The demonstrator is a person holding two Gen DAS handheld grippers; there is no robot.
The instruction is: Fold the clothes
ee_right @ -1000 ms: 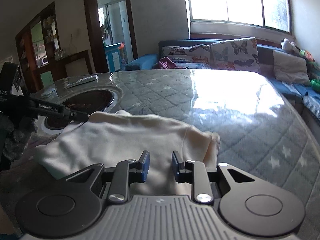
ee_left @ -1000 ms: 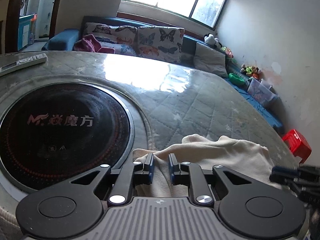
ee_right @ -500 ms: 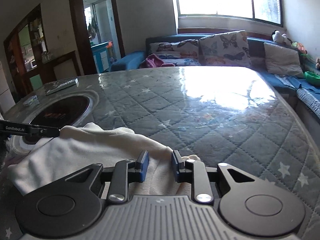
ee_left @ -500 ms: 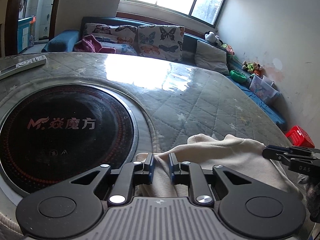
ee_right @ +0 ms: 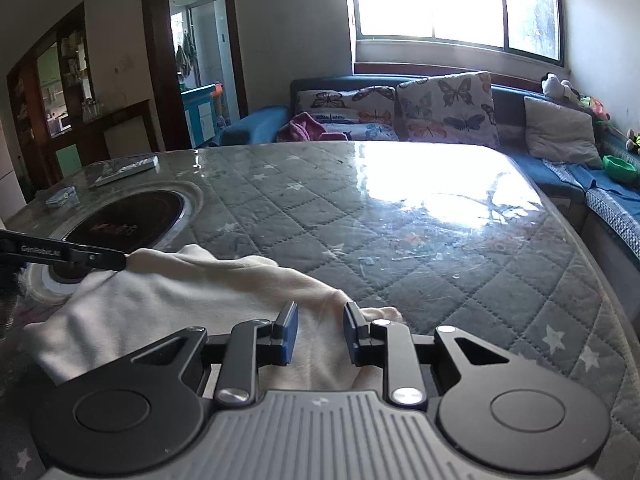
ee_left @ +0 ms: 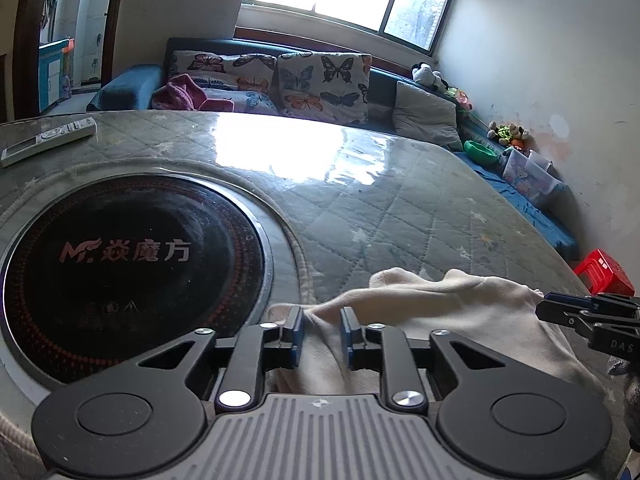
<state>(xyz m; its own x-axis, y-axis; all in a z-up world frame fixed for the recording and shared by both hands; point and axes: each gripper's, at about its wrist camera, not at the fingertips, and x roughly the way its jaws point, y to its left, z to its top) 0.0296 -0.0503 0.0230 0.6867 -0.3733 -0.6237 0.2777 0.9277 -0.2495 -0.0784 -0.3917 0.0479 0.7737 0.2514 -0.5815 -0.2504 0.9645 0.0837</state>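
Draping limp over the desk (ee_right: 440,240), the cream garment (ee_right: 180,300) needs edge grips: left gripper (ee_left: 320,334) opening around a ridge, right gripper (ee_right: 320,334) pinching its fold.

The cream cloth garment (ee_left: 452,308) lies at the near edge of the quilted grey table (ee_left: 400,208), just right of the round black inset cooktop (ee_left: 128,256). The slim grey remote (ee_left: 48,140) lies far left; the blue sofa (ee_left: 384,92) stands behind the table.

- cooktop (ee_left: 132,264): red "M" logo + "焱魔方", at 9 o'clock of left wrist view
- right gripper (ee_left: 560,314) body: "DAS"
- left gripper (ee_right: 120,259) arm: "GenRobot.AI", blurry
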